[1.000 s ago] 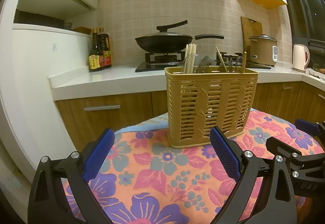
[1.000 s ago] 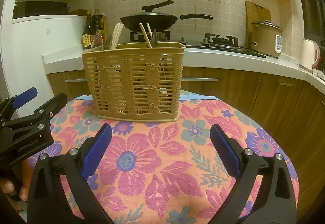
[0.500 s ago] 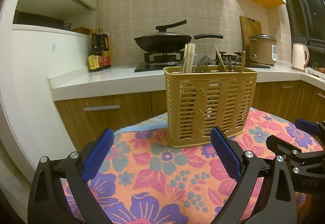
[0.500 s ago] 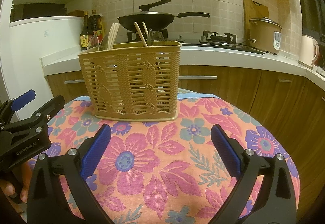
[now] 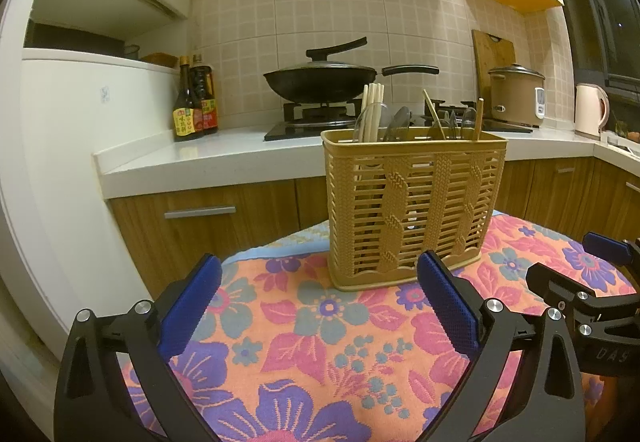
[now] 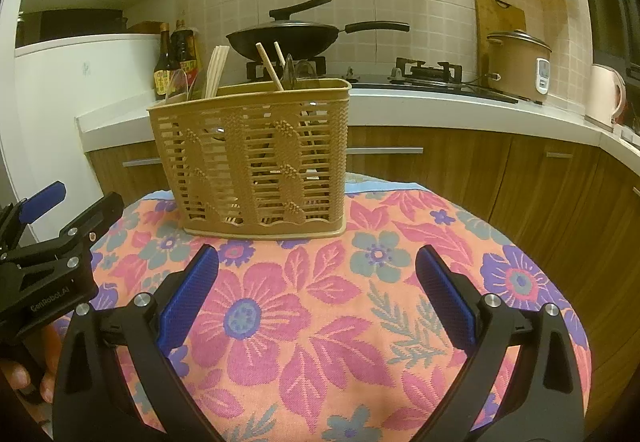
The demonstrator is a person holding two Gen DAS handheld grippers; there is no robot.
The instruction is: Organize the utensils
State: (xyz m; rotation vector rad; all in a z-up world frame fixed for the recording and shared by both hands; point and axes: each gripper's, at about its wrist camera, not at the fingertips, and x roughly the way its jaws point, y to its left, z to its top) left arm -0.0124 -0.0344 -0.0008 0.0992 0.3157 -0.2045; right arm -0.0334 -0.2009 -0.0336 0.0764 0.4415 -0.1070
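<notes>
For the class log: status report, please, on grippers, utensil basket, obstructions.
Left gripper open, empty. Right gripper open, empty. Utensil basket upright on floral tablecloth, chopsticks inside. Path clear.

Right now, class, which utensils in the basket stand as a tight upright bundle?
The pale chopsticks at the basket's left end; the other sticks stand singly, one leaning.

The left black hand-held gripper [image 5: 318, 306] with blue ribbed pads has its jaws spread wide, gripping nothing. The right black hand-held gripper [image 6: 316, 298] is likewise splayed and empty. Fingertips [image 6: 18, 378], apparently the person's left hand, curl around the left tool's handle.
</notes>
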